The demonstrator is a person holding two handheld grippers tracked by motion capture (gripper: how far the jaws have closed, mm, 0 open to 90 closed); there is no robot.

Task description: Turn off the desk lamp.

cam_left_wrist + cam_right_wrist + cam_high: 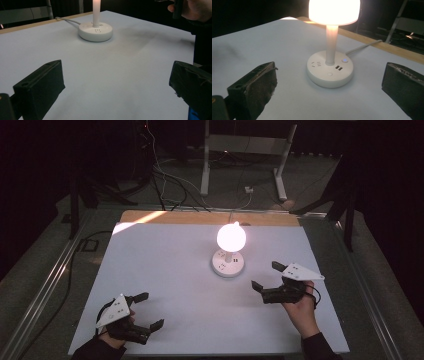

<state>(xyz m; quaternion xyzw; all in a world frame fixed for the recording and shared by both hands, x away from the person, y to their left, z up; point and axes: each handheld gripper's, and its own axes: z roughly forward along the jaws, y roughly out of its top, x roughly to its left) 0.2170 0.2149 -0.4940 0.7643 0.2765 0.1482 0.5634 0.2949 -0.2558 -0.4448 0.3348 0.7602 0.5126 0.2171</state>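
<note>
1. A small white lamp (229, 250) stands on the white tabletop (165, 275), right of centre and toward the far half. Its rounded shade (334, 11) is lit and glows brightly.
2. The lamp's round base (330, 72) carries socket holes, two USB ports, a small blue-lit button (345, 60) and a plain round button on its near face, as the right gripper view shows. A thin stem (331, 45) rises upright from the middle of the base to the shade.
3. A pale cord (363, 46) runs from the base toward the far edge of the tabletop, where a strip of bare wood (210, 218) shows.
4. The left tongs (149, 310) sit near the near left corner, held in the person's left hand (117, 327), well apart from the lamp. Their jaws are spread wide with nothing between them, only bare tabletop.
5. The right tongs (266, 276) are just right of the lamp base and a little nearer, held in the person's right hand (300, 307), pointing left toward the base. Their jaws also stand wide apart and grip nothing; the base lies ahead of them, not touching.
6. Beyond the tabletop, on the dim floor, lie dark cables (165, 190) and a pale metal frame (245, 155).
</note>
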